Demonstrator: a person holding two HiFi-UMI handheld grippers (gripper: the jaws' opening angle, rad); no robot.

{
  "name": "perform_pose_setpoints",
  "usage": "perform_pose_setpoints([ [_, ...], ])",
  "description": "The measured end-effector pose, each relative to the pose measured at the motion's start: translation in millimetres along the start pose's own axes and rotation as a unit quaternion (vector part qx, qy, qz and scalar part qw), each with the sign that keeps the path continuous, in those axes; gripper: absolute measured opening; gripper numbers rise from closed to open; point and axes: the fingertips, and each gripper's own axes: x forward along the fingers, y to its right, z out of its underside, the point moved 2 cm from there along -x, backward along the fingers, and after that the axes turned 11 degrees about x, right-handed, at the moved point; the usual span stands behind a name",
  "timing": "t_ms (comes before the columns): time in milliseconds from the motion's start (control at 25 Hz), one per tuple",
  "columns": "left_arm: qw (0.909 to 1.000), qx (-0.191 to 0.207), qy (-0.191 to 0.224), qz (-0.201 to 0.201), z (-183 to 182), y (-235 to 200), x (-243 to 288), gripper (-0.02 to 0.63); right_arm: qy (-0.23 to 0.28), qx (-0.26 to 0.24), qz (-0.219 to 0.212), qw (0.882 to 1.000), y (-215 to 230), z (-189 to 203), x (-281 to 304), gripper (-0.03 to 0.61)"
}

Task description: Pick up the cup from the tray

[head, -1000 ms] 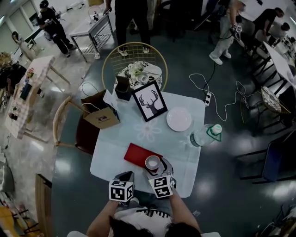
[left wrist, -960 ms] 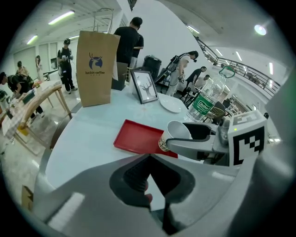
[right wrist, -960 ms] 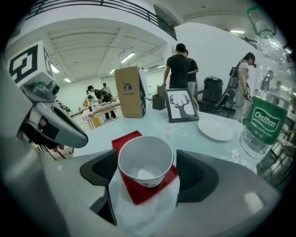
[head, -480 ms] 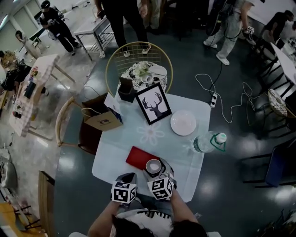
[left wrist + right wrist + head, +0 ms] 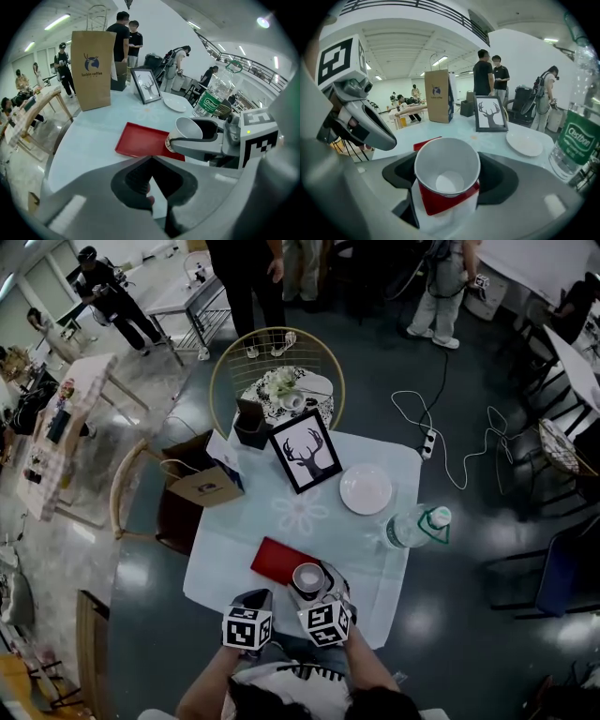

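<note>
A white paper cup (image 5: 447,174) with a red band sits clamped between the jaws of my right gripper (image 5: 446,187). In the head view the cup (image 5: 308,577) hangs over the near right corner of the red tray (image 5: 277,561), with the right gripper (image 5: 317,598) behind it. From the left gripper view the cup (image 5: 185,133) is lifted clear of the tray (image 5: 142,140). My left gripper (image 5: 249,607) stays at the table's near edge, left of the cup, jaws together with nothing between them (image 5: 151,174).
On the white table (image 5: 234,540) stand a framed deer picture (image 5: 307,450), a white plate (image 5: 366,488), a plastic water bottle (image 5: 412,522) at the right edge and a brown paper bag (image 5: 202,479) at the left. A wire chair (image 5: 274,362) stands beyond; people stand in the background.
The right gripper still holds the cup, now slightly nearer me over the tray's corner. The left gripper has barely moved. The head view shifted a little.
</note>
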Motion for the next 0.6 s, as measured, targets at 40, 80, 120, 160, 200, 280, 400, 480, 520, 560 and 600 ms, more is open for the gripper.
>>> perform_pose_setpoints([
  [40, 1.0000, 0.001, 0.001, 0.001, -1, 1, 1, 0.000, 0.006, 0.000, 0.003, 1.000, 2, -3, -2, 0.393],
  [80, 1.0000, 0.003, 0.002, 0.002, -2, 3, 2, 0.000, 0.011, 0.001, 0.006, 1.000, 5, -5, -4, 0.393],
  [120, 1.0000, 0.004, 0.002, 0.004, -3, 5, 2, 0.000, 0.015, 0.003, 0.011, 1.000, 9, -7, -7, 0.393],
  [160, 1.0000, 0.006, 0.002, 0.006, -3, 8, 3, 0.000, 0.020, 0.006, 0.016, 1.000, 13, -8, -11, 0.393],
  [200, 0.9999, 0.007, 0.002, 0.008, -4, 11, 4, 0.000, 0.023, 0.011, 0.021, 0.999, 17, -9, -14, 0.393],
  [280, 0.9998, 0.012, 0.003, 0.015, -5, 17, 7, 0.000, 0.027, 0.027, 0.029, 0.999, 27, -8, -19, 0.391],
  [400, 0.9994, 0.022, 0.006, 0.026, -11, 24, 12, 0.000, 0.025, 0.047, 0.047, 0.997, 42, -2, -26, 0.390],
  [480, 0.9990, 0.030, 0.006, 0.034, -14, 30, 15, 0.000, 0.026, 0.049, 0.065, 0.996, 51, 4, -34, 0.388],
  [520, 0.9988, 0.033, 0.006, 0.036, -15, 33, 16, 0.000, 0.028, 0.052, 0.073, 0.996, 55, 6, -37, 0.388],
  [560, 0.9986, 0.036, 0.006, 0.038, -15, 35, 18, 0.000, 0.029, 0.055, 0.080, 0.995, 59, 8, -41, 0.388],
  [600, 0.9984, 0.038, 0.005, 0.041, -16, 37, 19, 0.000, 0.031, 0.059, 0.087, 0.994, 63, 10, -44, 0.388],
])
